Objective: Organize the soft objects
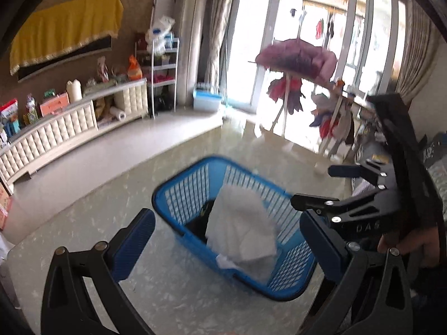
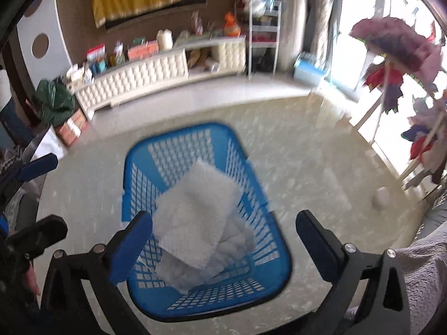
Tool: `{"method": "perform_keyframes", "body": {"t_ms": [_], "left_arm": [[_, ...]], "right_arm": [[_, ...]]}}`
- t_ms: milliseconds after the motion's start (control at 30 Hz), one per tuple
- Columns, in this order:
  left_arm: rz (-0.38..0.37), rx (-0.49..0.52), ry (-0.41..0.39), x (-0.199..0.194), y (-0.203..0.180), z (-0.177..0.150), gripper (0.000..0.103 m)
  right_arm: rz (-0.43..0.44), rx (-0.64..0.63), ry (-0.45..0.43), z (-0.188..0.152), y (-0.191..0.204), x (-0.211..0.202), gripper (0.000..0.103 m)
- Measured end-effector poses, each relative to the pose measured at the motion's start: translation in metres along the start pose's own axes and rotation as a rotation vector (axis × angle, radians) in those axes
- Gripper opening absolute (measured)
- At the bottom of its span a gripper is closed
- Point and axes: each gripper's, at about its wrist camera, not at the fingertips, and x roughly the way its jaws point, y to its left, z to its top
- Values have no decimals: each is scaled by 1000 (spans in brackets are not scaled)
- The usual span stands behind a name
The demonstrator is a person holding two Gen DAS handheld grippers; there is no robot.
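White folded towels [image 2: 195, 217] are piled inside the blue plastic basket [image 2: 139, 167], which is set near the desk's [image 2: 307, 167] middle. Both the left tongs [image 1: 227, 238] and right tongs [image 2: 223, 237] are held wide and empty above it.

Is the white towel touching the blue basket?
Touching. In the right wrist view the white towel lies folded inside the blue basket, resting on its slotted walls and floor. Both grippers are open and hold nothing.
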Motion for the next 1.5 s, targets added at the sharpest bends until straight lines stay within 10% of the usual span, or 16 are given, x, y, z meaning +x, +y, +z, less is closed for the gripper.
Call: {"method": "perform_keyframes", "body": {"t_ms": [467,1500], "left_arm": [[97,5,-174,-41,-33,6,103],[78,3,-178,-50,-39,-2,103]], "right_arm": [[-189,10,-295,-19,7,-83,103],[-243,10,-276,-29,7,-79,103]]}}
